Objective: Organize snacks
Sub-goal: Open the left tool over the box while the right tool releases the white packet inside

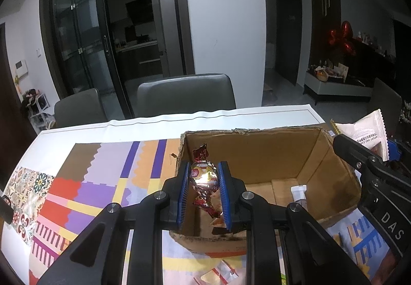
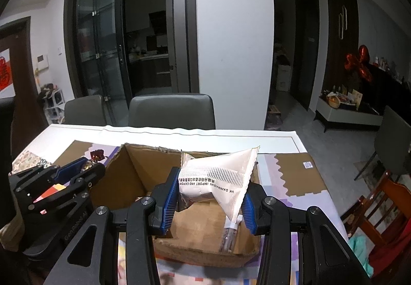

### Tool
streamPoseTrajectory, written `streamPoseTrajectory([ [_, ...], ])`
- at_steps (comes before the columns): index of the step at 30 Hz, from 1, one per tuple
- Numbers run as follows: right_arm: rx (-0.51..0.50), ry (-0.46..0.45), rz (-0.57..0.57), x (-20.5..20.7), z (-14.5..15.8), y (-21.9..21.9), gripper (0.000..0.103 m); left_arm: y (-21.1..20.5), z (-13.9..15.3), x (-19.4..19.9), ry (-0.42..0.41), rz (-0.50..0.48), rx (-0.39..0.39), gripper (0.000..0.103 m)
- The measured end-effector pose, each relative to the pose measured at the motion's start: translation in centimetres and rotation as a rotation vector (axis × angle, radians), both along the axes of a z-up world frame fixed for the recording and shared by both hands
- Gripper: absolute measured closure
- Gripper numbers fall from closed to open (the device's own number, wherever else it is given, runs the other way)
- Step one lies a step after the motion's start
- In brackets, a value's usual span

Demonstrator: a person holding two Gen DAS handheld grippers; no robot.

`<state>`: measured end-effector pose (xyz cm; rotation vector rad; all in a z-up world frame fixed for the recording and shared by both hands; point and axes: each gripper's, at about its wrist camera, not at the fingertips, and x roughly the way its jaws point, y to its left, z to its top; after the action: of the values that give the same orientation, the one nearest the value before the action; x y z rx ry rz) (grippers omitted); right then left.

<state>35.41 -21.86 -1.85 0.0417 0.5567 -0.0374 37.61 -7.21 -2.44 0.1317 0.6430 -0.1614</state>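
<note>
- The left gripper (image 1: 204, 188) clamps a foil-wrapped candy (image 1: 203, 179) above the open cardboard box (image 1: 257, 149).
- The right gripper (image 2: 209, 201) pinches a white snack packet (image 2: 218, 177) over the same box on the surface (image 1: 84, 177).

The left gripper (image 1: 204, 186) pointed downward, its blue pads clamped on a foil-wrapped candy (image 1: 203, 178). At its 3 o'clock, the right gripper (image 2: 210, 197) gripped a white snack packet (image 2: 218, 177).
</note>
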Motion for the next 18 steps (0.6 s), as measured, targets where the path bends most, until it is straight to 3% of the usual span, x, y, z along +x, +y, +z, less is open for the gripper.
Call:
streamPoseTrajectory([
  [13, -0.010, 0.062, 0.000, 2.6, -1.4, 0.6, 0.058, -0.3, -1.6, 1.7, 0.042, -0.004, -0.006, 0.078],
  [15, -0.012, 0.073, 0.000, 2.8, -1.6, 0.5, 0.058, -0.2, -1.7, 1.8, 0.045, -0.002, -0.005, 0.071],
  [18, 0.002, 0.089, -0.005, 3.0, -1.9, 0.3, 0.053, 0.1, -1.8, 1.9, 0.049, 0.018, -0.017, 0.052],
])
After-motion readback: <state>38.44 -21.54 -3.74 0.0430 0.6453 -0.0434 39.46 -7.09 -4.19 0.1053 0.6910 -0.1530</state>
